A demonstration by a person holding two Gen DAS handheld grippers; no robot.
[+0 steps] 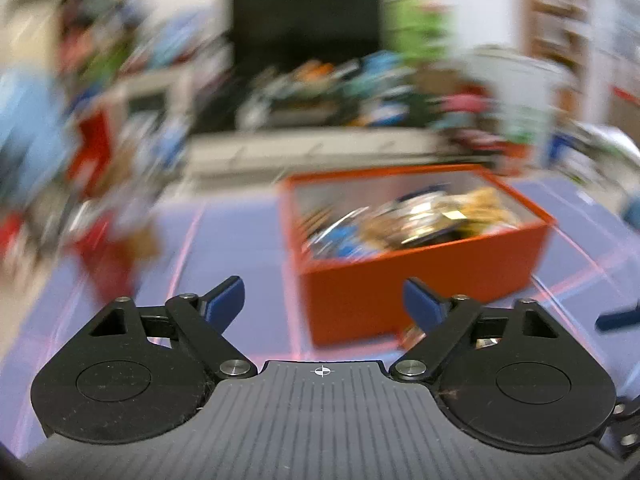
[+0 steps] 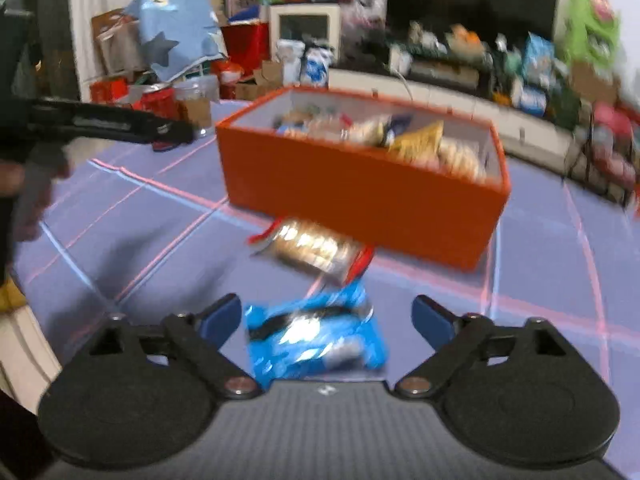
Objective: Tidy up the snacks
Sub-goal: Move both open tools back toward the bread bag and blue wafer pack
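Right gripper (image 2: 326, 320) wide open, empty, and a blue snack packet (image 2: 316, 340) lies on the purple mat (image 2: 120, 220) right between its fingers, untouched. Just beyond, a silver-and-red packet (image 2: 312, 250) against the orange box (image 2: 360, 196). Left gripper (image 1: 324, 304) spread wide too, nothing between its fingers, box ahead to its right.

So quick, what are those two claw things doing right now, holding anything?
Left gripper: open, nothing between its fingers.
Right gripper: open, holding nothing; a blue snack packet lies on the table between its fingers.

Even indoor light; heavy motion blur; fisheye-bent edges.
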